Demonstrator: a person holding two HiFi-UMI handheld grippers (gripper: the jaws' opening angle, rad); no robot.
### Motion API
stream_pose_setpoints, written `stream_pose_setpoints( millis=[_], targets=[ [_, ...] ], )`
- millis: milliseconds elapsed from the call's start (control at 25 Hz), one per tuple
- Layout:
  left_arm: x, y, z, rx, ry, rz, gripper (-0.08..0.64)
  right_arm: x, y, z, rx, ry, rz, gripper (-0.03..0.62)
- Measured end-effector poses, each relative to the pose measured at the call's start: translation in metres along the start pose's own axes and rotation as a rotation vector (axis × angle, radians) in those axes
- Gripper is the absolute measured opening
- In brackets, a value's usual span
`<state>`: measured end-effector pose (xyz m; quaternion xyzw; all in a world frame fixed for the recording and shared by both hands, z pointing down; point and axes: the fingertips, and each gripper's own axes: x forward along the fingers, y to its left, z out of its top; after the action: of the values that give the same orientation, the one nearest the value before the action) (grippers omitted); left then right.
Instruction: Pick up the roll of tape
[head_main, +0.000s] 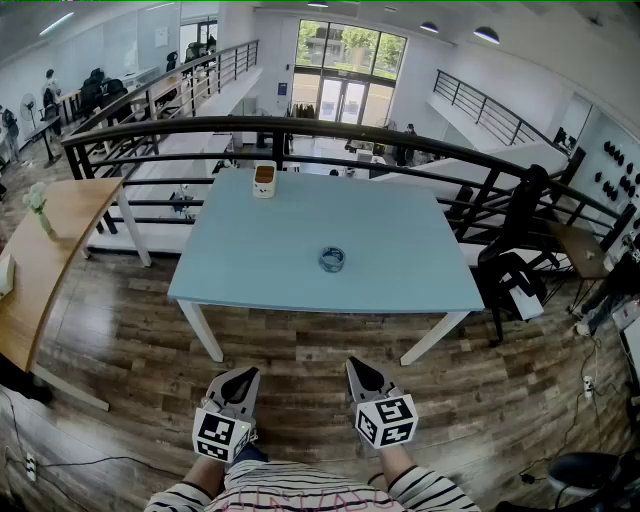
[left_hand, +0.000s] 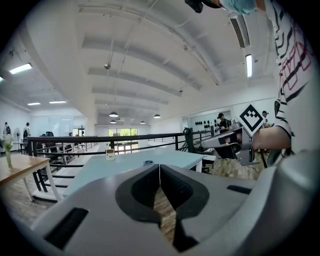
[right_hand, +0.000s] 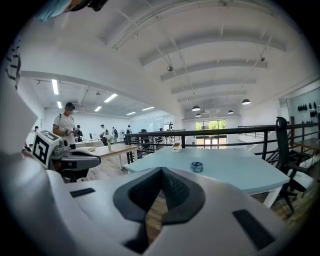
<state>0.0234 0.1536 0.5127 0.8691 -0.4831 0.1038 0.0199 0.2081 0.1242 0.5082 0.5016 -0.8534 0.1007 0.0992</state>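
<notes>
Left tool (head_main: 243, 373): jaws pressed fully together with nothing between them; low over the wooden floor (head_main: 300, 350), near the person, short of the worktop.
Right tool (head_main: 357, 366): likewise closed and empty, just right of the left one.
Worktop (head_main: 280, 240): pale blue top on white legs, straight ahead of both tools.
Roll of tape (head_main: 332, 259): lies flat near the middle of the worktop, slightly right, well apart from everything else.
Likely handling: a small, dark ring that looks light and stiff. It may skid on the smooth top if nudged from one side.
Where to grip: probably the ring wall, one jaw inside the core and one outside, or across the outer edge. The jaws must open first.
White device (head_main: 264, 179): at the far edge, clear of the tape.
Railing (head_main: 400, 135): black, beyond the worktop.
</notes>
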Motion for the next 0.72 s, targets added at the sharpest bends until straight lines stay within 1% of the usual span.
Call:
stream_pose_setpoints(
  millis=[160,280,400,440,480,520,560,720],
  targets=[
    [0.013,0.008,-0.002,-0.014,0.009,-0.047,0.029,0.017,0.000,0.003,0.017,0.000,0.025,0.029],
    [0.024,0.022,-0.004,-0.027,0.026,-0.070,0.029,0.035,0.001,0.007,0.009,0.002,0.006,0.031],
    [0.035,0.036,-0.004,-0.034,0.025,-0.104,0.035,0.052,0.000,0.013,0.019,-0.003,-0.023,0.035],
    [0.039,0.040,-0.004,-0.037,0.026,-0.119,0.065,0.058,0.000,0.014,0.023,-0.001,-0.032,0.047],
    [0.043,0.044,-0.004,-0.039,0.029,-0.134,0.135,0.064,0.000,0.015,0.027,0.005,-0.040,0.086],
    [0.048,0.049,-0.005,-0.040,0.032,-0.148,0.167,0.070,0.000,0.016,0.031,0.011,-0.048,0.141],
    [0.052,0.054,-0.004,-0.038,0.035,-0.158,0.167,0.077,-0.001,0.018,0.033,0.016,-0.058,0.174],
    [0.069,0.081,0.000,-0.024,0.039,-0.199,0.173,0.100,-0.002,0.027,0.037,0.024,-0.103,0.189]
  ],
)
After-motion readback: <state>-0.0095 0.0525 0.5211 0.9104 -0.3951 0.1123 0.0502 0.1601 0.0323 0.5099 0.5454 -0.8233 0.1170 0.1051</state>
